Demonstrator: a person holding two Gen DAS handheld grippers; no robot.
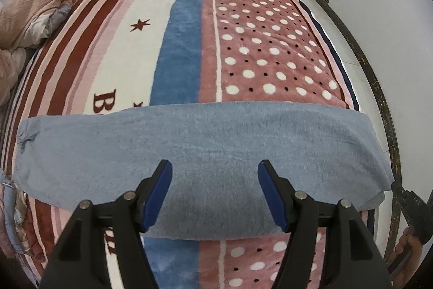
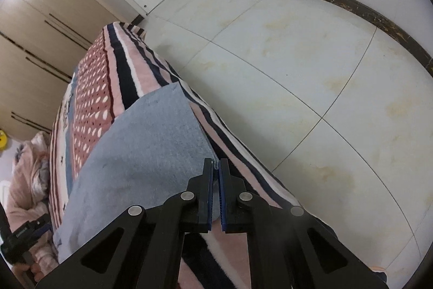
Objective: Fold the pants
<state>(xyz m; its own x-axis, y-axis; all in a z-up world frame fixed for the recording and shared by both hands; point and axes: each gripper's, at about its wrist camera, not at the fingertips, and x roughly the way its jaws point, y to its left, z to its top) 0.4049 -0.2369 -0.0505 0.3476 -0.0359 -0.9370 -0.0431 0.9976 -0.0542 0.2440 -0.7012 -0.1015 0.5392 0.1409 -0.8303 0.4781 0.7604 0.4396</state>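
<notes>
The grey-blue pants (image 1: 205, 151) lie folded in a long band across the near part of the bed, from its left side to its right edge. My left gripper (image 1: 215, 167) hovers open above the middle of the band, holding nothing. In the right wrist view the pants (image 2: 140, 153) drape over the bed's right side. My right gripper (image 2: 216, 164) is shut on the pants' near corner edge at the bedside. The right gripper also shows in the left wrist view (image 1: 406, 197), at the pants' right end.
The bed carries a striped and polka-dot blanket (image 1: 257, 26). A crumpled pink quilt (image 1: 32, 15) lies at the bed's left. Wardrobe doors (image 2: 32, 39) stand behind. White tiled floor (image 2: 297, 67) runs along the bed's right side.
</notes>
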